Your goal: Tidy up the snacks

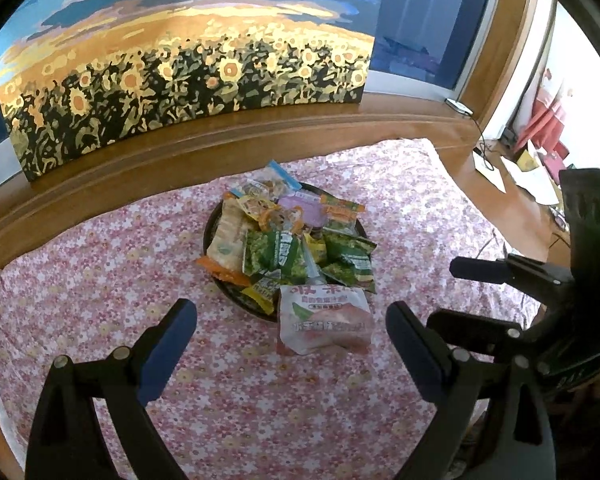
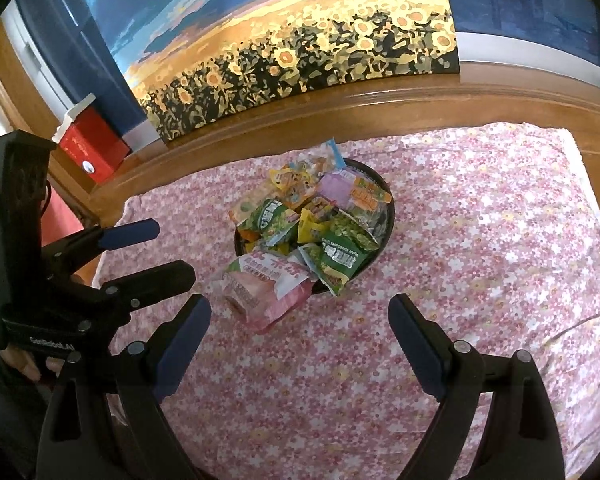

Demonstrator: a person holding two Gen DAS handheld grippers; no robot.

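So the snacks are piled in a dark round bowl (image 1: 216, 220) sitting around the middle of a pink flowery cloth (image 1: 100, 280), and one pink and white packet (image 1: 324, 320) sits on the cloth, leaning against the near rim of the bowl. The pile is mostly green packets (image 1: 276, 256), at least four I can make out, plus a couple of yellow ones, a purple one (image 1: 300, 204), an orange-edged cracker pack (image 1: 228, 240) and a clear bag with a blue top at the back; an exact count is hard since they overlap. The left gripper (image 1: 290, 320) is wide open with nothing in it, its two blue pads either side of the pink packet but not touching it. The right gripper (image 2: 300, 316) is spread open and empty too, hovering over the cloth just short of that packet. Behind it all there's one big sunflower painting (image 1: 180, 72) propped on a wooden ledge. Only the right camera catches the red box (image 2: 92, 148) off to the side, while the left camera shows papers and cables (image 1: 512, 168) on a wooden surface.
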